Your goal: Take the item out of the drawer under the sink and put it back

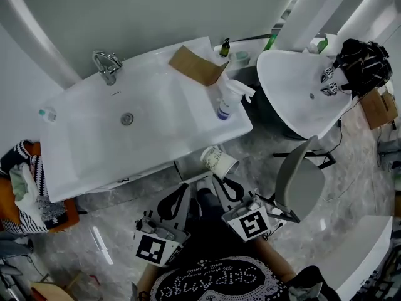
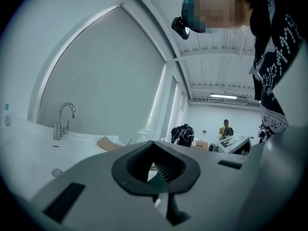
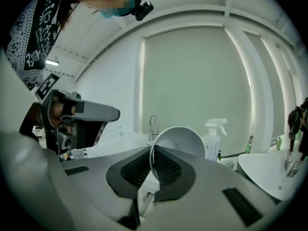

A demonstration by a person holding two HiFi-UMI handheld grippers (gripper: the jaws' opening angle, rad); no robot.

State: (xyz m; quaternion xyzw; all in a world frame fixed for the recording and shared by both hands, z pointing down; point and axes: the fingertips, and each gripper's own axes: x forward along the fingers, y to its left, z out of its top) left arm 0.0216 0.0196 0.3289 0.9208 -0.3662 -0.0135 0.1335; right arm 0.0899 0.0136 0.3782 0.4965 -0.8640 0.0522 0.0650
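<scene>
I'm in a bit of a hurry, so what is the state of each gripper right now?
Left gripper: closed, empty.
Right gripper: closed on the rim of the white patterned paper cup.

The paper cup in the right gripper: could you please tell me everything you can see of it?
The paper cup is pale with a fine dark pattern on its outside and plain white inside, and it looks empty. It is off every surface, tipped on its side, with its open mouth turned back toward the person. The right gripper is shut on a thin part of its wall at the rim, and nothing else touches it. It hangs just in front of the front edge of the white sink, above the floor.
</scene>
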